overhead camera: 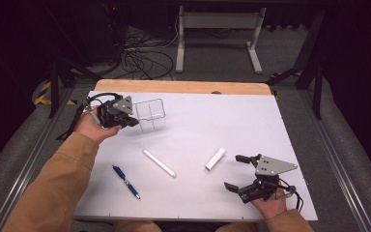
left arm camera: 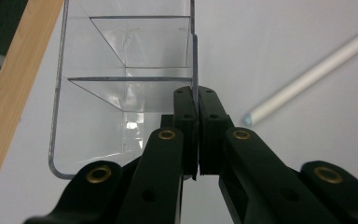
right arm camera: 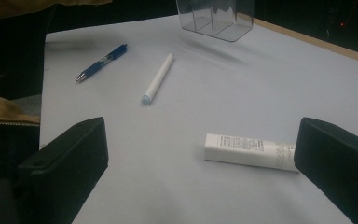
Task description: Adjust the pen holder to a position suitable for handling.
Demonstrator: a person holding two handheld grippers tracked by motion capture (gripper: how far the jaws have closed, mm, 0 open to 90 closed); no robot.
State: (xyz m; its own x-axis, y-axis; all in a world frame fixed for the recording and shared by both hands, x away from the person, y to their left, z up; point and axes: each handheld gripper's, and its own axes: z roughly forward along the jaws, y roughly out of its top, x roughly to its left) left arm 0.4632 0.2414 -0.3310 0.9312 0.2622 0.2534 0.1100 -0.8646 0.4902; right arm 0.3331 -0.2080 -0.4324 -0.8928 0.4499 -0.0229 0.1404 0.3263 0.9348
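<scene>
A clear plastic organizer with compartments hangs at the back left of the white sheet. It looks slightly raised, with its shadow below it in the right gripper view. My left gripper is shut on one thin side wall of the organizer, its jaws pinching the wall edge-on. My right gripper stands open at the front right. A white tube lies on the table between the right gripper's jaws and beyond them, untouched.
A white marker lies mid-table, also in the left gripper view. A blue pen lies nearer the front left. The white tube is right of the marker. A wooden table edge runs along the back, with desk legs and cables beyond.
</scene>
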